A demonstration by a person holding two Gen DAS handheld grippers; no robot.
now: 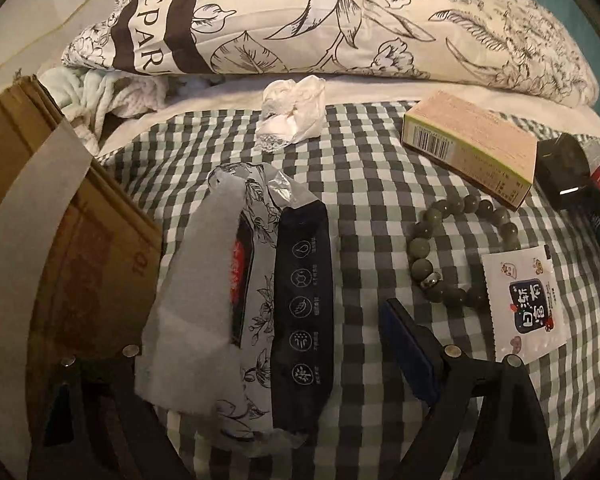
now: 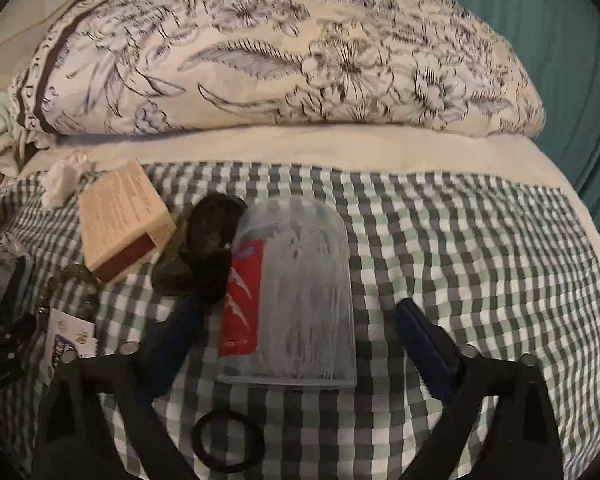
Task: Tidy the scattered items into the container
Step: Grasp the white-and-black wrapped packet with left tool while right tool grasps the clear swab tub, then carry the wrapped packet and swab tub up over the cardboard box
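Observation:
In the left wrist view my left gripper (image 1: 276, 344) is open around a tissue pack (image 1: 256, 296) lying on the checked bedsheet; only its right blue pad (image 1: 408, 348) shows, apart from the pack. The cardboard box (image 1: 60, 216) stands at the left. A crumpled tissue (image 1: 292, 112), a beige carton (image 1: 468, 148), a bead bracelet (image 1: 432, 248) and a white sachet (image 1: 528, 304) lie beyond. In the right wrist view my right gripper (image 2: 296, 336) is open on either side of a clear plastic cup with a red label (image 2: 296, 304), lying on its side. A black charger (image 2: 208, 248) touches the cup's left.
A floral pillow (image 2: 280, 64) lies across the back of the bed. A black hair tie (image 2: 228, 444) lies just in front of the cup. A teal curtain (image 2: 560, 60) hangs at the right. A pale green towel (image 1: 100, 92) is bunched behind the box.

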